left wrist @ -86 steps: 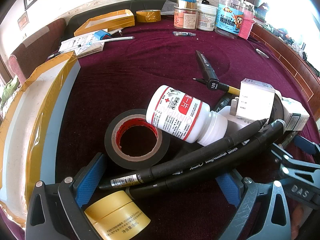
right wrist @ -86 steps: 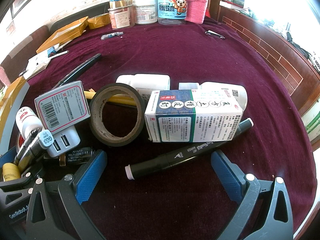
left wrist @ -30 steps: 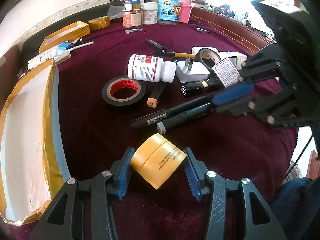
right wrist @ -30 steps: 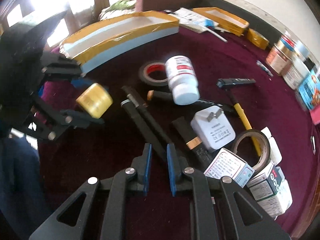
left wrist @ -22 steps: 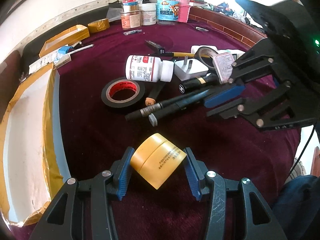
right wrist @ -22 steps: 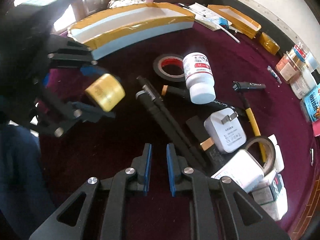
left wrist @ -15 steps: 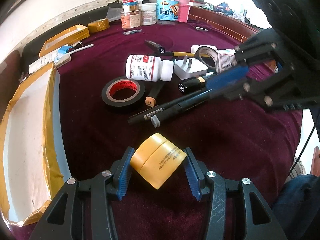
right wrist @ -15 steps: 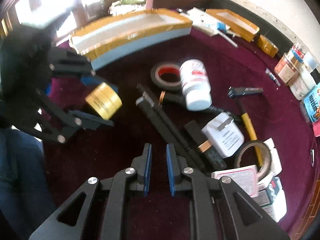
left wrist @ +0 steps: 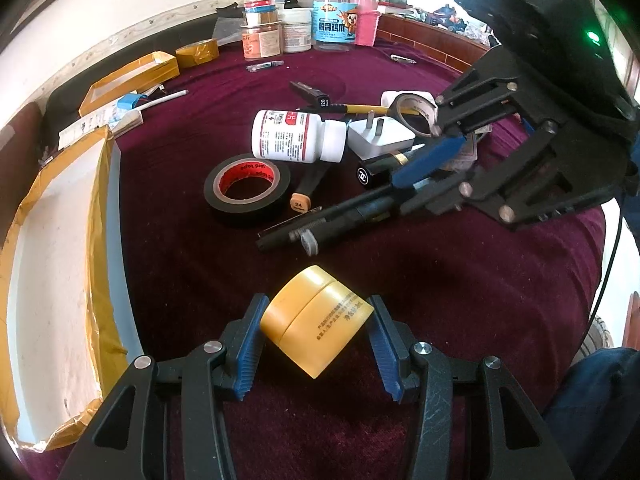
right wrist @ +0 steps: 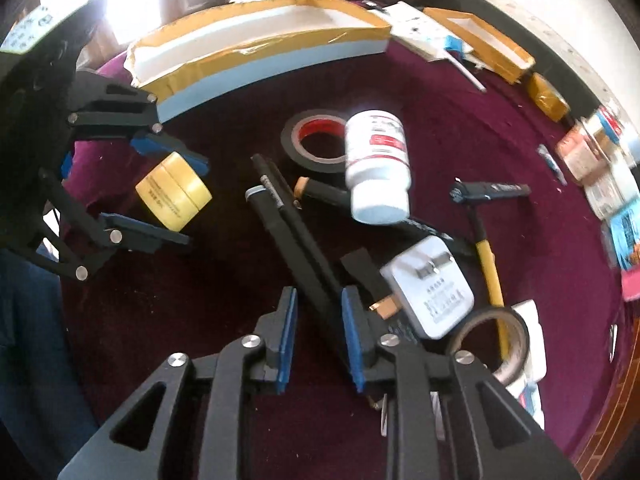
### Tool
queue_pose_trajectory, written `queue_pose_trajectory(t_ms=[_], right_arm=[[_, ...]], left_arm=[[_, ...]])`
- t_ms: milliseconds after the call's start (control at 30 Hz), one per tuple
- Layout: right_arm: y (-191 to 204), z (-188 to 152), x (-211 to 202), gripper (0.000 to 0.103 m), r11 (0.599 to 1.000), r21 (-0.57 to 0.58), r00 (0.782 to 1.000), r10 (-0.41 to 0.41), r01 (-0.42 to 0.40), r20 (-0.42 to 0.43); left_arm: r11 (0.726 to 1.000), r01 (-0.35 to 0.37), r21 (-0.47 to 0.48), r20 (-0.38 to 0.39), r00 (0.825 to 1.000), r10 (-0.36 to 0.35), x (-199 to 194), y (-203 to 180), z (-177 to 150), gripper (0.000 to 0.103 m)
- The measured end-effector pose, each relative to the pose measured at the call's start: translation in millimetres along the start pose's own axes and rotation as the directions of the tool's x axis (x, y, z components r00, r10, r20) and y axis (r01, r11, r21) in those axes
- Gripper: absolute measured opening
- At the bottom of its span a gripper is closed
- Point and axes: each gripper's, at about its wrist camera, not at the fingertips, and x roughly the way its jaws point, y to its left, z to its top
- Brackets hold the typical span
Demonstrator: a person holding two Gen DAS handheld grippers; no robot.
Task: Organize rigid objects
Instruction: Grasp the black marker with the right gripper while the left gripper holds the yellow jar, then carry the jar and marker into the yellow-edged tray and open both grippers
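My left gripper (left wrist: 316,328) is shut on a small yellow jar (left wrist: 316,326) and holds it above the maroon cloth; the jar also shows in the right wrist view (right wrist: 174,196). My right gripper (right wrist: 318,320) has its jaws partly open around two black markers (right wrist: 296,236) lying side by side; the same markers show in the left wrist view (left wrist: 332,222). Behind them lie a white pill bottle (left wrist: 298,136), a black tape roll with a red core (left wrist: 248,184), a white charger plug (left wrist: 380,138) and a brown tape roll (left wrist: 416,114).
A long white tray with yellow-taped rim (left wrist: 52,248) lies at the left. A smaller yellow box (left wrist: 128,80), a yellow tape roll (left wrist: 198,52) and jars (left wrist: 334,24) stand at the back. A yellow-handled tool (right wrist: 486,256) and boxes (right wrist: 528,344) lie on the right.
My right gripper came down over the two black markers and its jaws have opened around them. My left gripper still holds the yellow jar in the same place.
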Motion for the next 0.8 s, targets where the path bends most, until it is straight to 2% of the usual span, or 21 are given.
queue_pose_trajectory(t_ms=[100,133,200,333,467,667,800], right_arm=[[14.2,-1.9,4.5,0.015,0.997,-0.052,0.997,0.05,-0.053,-0.055],[18.0,-3.0,3.8,0.015,0.998,-0.057,0.998,0.036,-0.039,-0.043],[15.5,-4.4,3.4,0.015,0.999,0.017,0.998,0.045,-0.045,-0.043],[12.6,-12.3,-0.4,0.015,0.978,0.207,1.0,0.027,-0.029,0.012],[11.8,-23.8,-14.4,0.014,0.919,0.375,0.99,0.092,-0.125,0.105],[4.4,-26.3,-43.0,0.014,0.843,0.469,0.956,0.163,-0.264,0.245],[8.1,-9.2,-57.2,0.014,0.824,0.474,0.936,0.179,-0.311,0.303]], left_arm=[[1.0,-0.008,0.01,0.005,1.0,0.008,0.2,-1.6,-0.6,0.052],[1.0,-0.008,0.006,0.009,1.0,0.008,0.3,-1.6,-0.5,0.052],[1.0,-0.003,-0.01,0.018,1.0,0.003,0.3,0.5,-0.4,0.052],[0.998,0.012,-0.058,0.038,0.999,-0.01,-0.7,5.3,-0.3,0.052],[0.997,0.032,-0.07,0.072,0.997,-0.027,-10.2,6.8,1.4,0.052],[0.994,0.022,-0.104,0.125,0.992,-0.009,-42.0,17.7,4.0,0.052],[0.985,-0.029,-0.171,0.165,0.985,0.057,-74.0,46.2,4.3,0.052]])
